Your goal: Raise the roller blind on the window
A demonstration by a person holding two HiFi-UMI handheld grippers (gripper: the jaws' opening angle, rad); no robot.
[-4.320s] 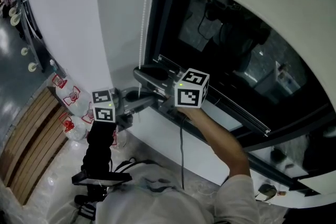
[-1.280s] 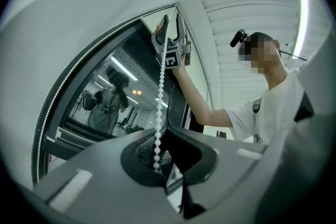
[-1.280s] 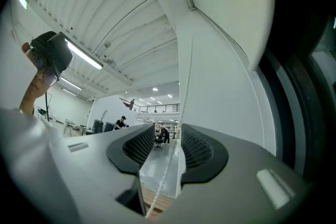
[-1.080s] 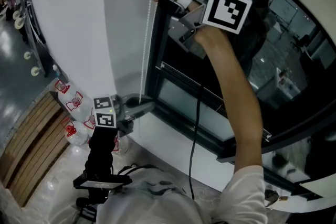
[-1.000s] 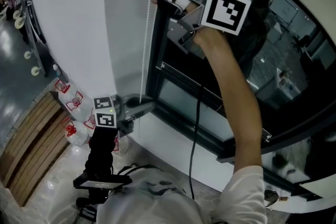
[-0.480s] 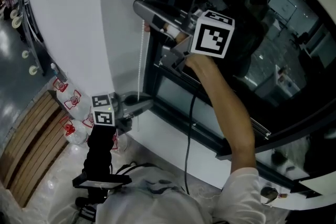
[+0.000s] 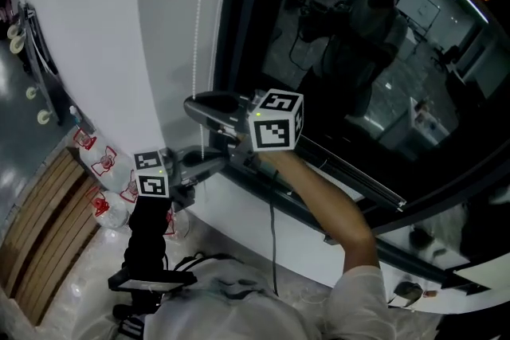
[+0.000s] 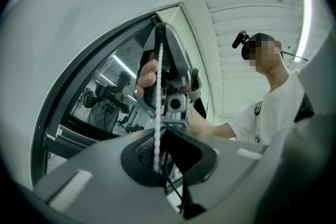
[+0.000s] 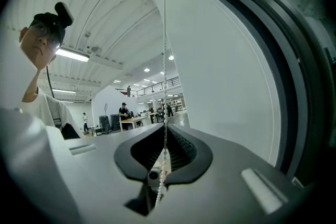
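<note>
Bottles (image 7: 102,165) low left, contents unclear. Left gripper (image 7: 213,163) is pinched shut on the chain (image 7: 202,20) beside the window (image 7: 358,52) frame. Right gripper (image 7: 193,105), just above, clamps it too. The chain's top runs off-frame.

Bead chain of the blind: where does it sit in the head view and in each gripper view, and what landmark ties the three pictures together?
Head view: the bead chain hangs left of centre, just left of the dark window frame.
Left gripper view: bead chain upright at centre, running down between the jaws; window frame arcs at left.
Right gripper view: bead chain upright at centre, clamped in the jaws; window frame at the right edge.
Shared landmark: the window frame.
</note>
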